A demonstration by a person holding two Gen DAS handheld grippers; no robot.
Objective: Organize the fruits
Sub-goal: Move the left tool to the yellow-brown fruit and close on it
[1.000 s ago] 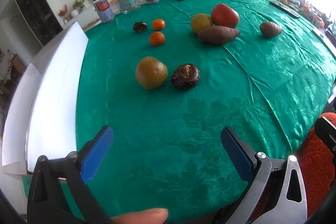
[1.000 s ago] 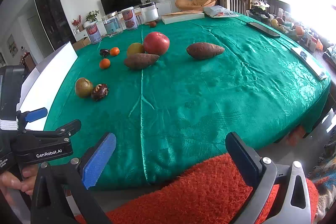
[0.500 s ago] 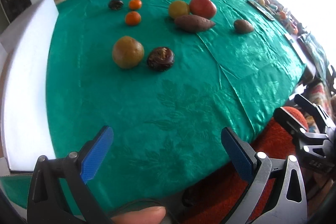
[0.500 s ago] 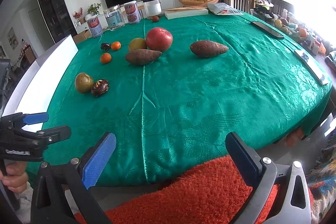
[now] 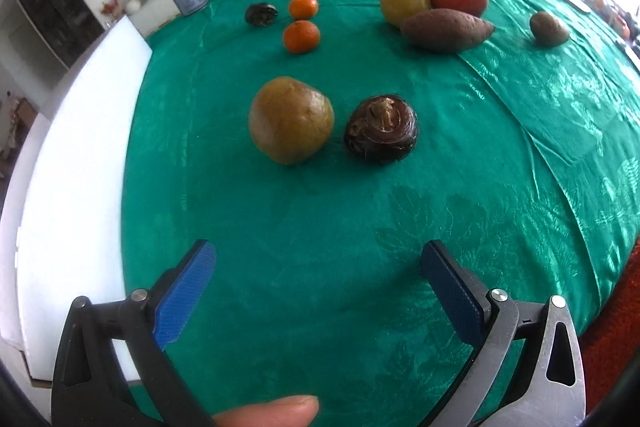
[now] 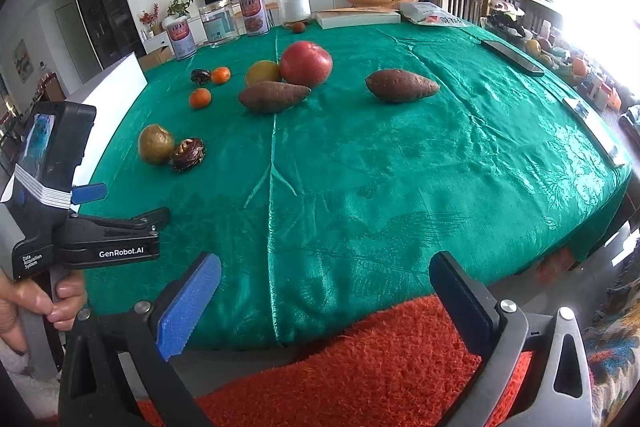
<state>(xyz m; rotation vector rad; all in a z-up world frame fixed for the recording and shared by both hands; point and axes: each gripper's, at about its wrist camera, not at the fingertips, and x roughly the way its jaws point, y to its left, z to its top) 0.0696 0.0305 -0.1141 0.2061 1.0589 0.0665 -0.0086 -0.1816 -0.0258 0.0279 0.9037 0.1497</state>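
On the tabletop [image 5: 400, 227], draped in glossy green patterned cloth, the round yellow-brown fruit [image 5: 291, 120] serves as the landmark: just to its right, not quite touching, sits a dark brown wrinkled knob of a fruit [image 5: 382, 135], and beyond it lie two small orange tangerines [image 5: 301, 36]. The left tool [image 5: 316, 287] hovers short of the yellow-brown fruit, its blue pads spread wide and empty; the right tool [image 6: 324, 299] hangs off the tabletop's near edge over an orange shaggy cover [image 6: 360, 359], likewise spread wide and holding nothing. The yellow-brown fruit looks firm and fairly light, with a smooth skin that could roll or slip, so a hold across its widest middle seems best. The left tool's body, seen from the right wrist, reads "GenRobot.AI" and "Data Acquisition System".
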